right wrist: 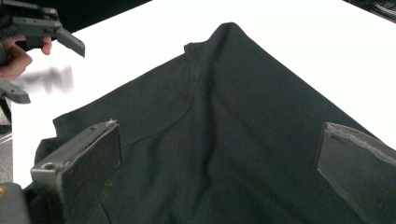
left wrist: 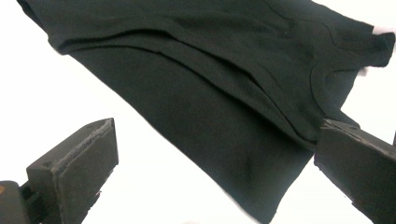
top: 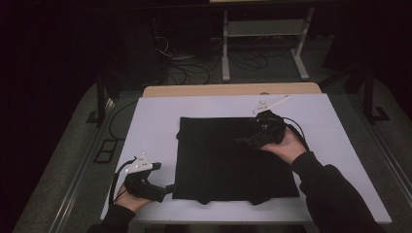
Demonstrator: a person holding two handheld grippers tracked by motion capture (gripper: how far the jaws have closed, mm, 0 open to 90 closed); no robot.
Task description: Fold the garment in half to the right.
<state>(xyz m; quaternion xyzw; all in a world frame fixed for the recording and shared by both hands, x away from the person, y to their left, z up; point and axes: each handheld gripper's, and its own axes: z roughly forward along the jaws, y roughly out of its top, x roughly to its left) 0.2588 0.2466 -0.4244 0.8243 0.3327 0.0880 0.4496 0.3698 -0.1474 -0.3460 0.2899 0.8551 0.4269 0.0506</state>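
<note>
black garment (top: 228, 160) flat, collar twd near edge

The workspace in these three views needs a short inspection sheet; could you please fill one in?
Surface: white tabletop, wooden strip along its far edge.
Job's things: black garment lying folded and flat, mid-table.
Clutter: nothing seen.
Grippers: left gripper open, at the garment's near left corner; right gripper open, above the garment's far right part.
Cables: one trails from each gripper; more lie on the floor beyond the table.
Surroundings: dim room, white frame legs behind.
</note>
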